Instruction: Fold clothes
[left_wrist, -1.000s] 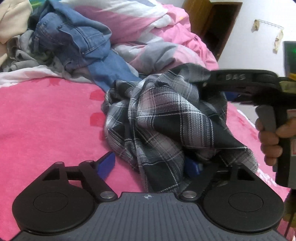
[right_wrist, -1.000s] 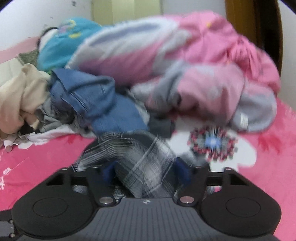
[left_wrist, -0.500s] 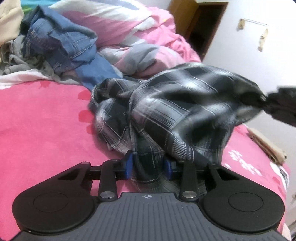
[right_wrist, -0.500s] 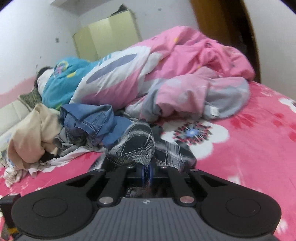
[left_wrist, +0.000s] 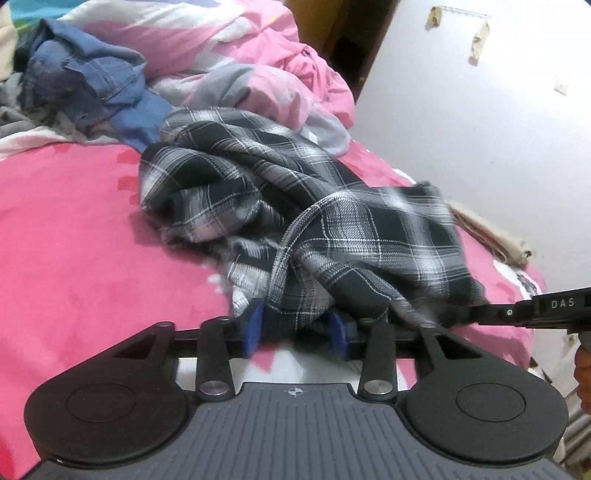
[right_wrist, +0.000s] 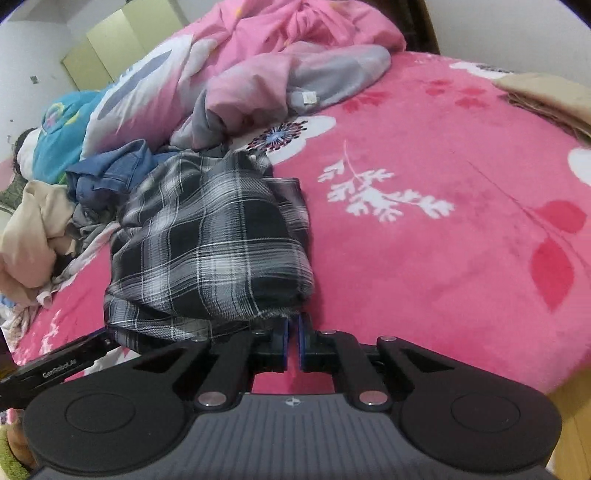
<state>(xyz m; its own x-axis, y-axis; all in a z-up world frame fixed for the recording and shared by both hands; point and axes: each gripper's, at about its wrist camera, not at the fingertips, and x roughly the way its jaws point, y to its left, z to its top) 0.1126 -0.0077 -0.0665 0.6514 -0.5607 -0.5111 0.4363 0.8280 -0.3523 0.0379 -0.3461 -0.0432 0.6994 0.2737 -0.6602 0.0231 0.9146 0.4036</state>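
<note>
A crumpled black-and-white plaid cotton shirt (left_wrist: 295, 221) lies bunched on the pink floral fleece bedspread (right_wrist: 443, 229), in front of a heap of blue denim (left_wrist: 92, 85). To do this step well, its two gripped edges should be drawn apart until the cloth lies flat.

The left gripper (left_wrist: 297, 328) is opening, with a fold between its blue pads. The right gripper (right_wrist: 293, 341) is nearly closed, pinching a hem. A second ago its jaws stood wide, and the shirt was heaped higher.
</note>
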